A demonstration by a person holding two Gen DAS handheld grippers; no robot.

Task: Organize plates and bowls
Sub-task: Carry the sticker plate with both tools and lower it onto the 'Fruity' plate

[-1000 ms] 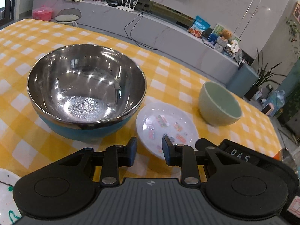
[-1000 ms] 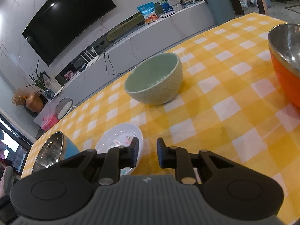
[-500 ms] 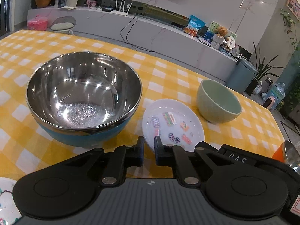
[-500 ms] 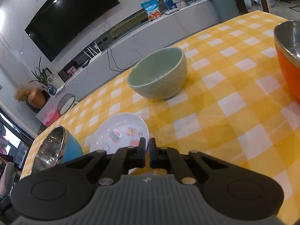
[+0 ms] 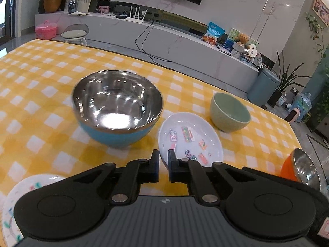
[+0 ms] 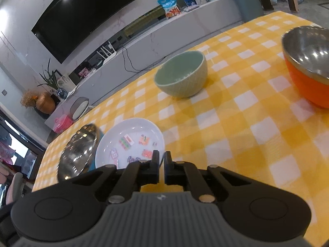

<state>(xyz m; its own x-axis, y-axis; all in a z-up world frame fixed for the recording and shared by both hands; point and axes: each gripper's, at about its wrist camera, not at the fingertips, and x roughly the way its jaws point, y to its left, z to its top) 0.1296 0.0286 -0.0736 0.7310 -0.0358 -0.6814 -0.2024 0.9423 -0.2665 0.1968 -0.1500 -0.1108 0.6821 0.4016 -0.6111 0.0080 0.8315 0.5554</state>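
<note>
- While both tools point down over the yellow-and-white checked desk (image 5: 41, 82), the white plate (image 5: 191, 127) with small coloured stickers lies at the tips of each.
- Left hand-held gripper (image 5: 163, 160): closed to a narrow slit. The plate's near-left rim runs into that slit, so it reads as pinching the rim. The rest of the plate spreads up and to the right of the tips, toward frame centre-right.
- Right hand-held gripper (image 6: 161, 160): closed, with the pads almost meeting. In the right wrist view the plate sits just above and left of the tips, and its lower-right rim drops behind them. Whether the rim is actually clamped here I cannot tell.
- Blue bowl (image 5: 115, 131), steel-lined: centre of the left wrist view, just left of the plate. In the right wrist view the plate's left edge overlaps its rim.
- Green bowl (image 5: 228, 119): upright, beyond the plate at its upper right, close to it but apart.
- Orange bowl (image 6: 304, 86), steel-lined: right edge of the right wrist view, well apart from the plate and from the tips.
- Second patterned plate (image 5: 30, 185): lower left corner of the left wrist view, partly hidden by the tool body.
</note>
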